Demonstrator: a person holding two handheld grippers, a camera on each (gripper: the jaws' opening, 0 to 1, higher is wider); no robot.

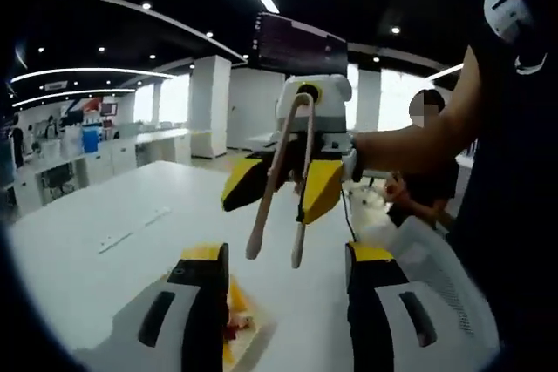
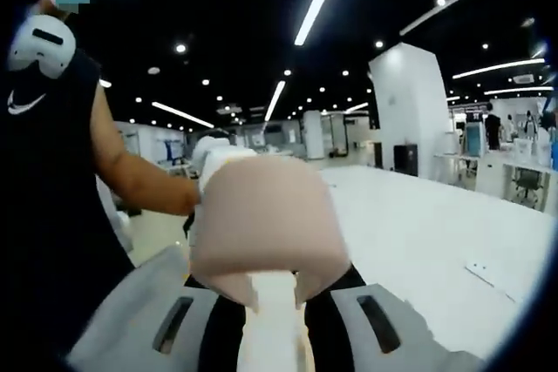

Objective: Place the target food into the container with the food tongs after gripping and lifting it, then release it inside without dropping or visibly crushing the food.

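Centre of left gripper view, right claw (image 1: 283, 187): pinched on food tongs (image 1: 281, 182), handle loop up, two tips hanging down and apart, nothing between them.
Bottom of left gripper view, left claw (image 1: 288, 302): jaws spread wide, holding nothing.
Bottom left-centre, target food (image 1: 237, 327): yellow and red pieces lying on the surface (image 1: 131, 206), partly hidden behind the left jaw; kind of food too cropped to tell.
Key relation: food lies below and slightly left of the tong tips in frame, well apart from them; tong long axis near vertical, leaning a little left toward the food.
Nearer claw: left claw just beside the food; tongs however sit in the right claw, so the descent judged to fall to that one.
Lower right, container (image 1: 436, 272): white meshed wall, just right of the left claw's right jaw.
Obstruction: left jaw stands between tongs and food, likely to crowd the approach.
Centre of right gripper view: pale tong handle (image 2: 261, 228) up close, blurred, clamped at its base; white surface (image 2: 436, 233) beyond.
Right of frame, background: seated person (image 1: 418, 172) behind the surface.
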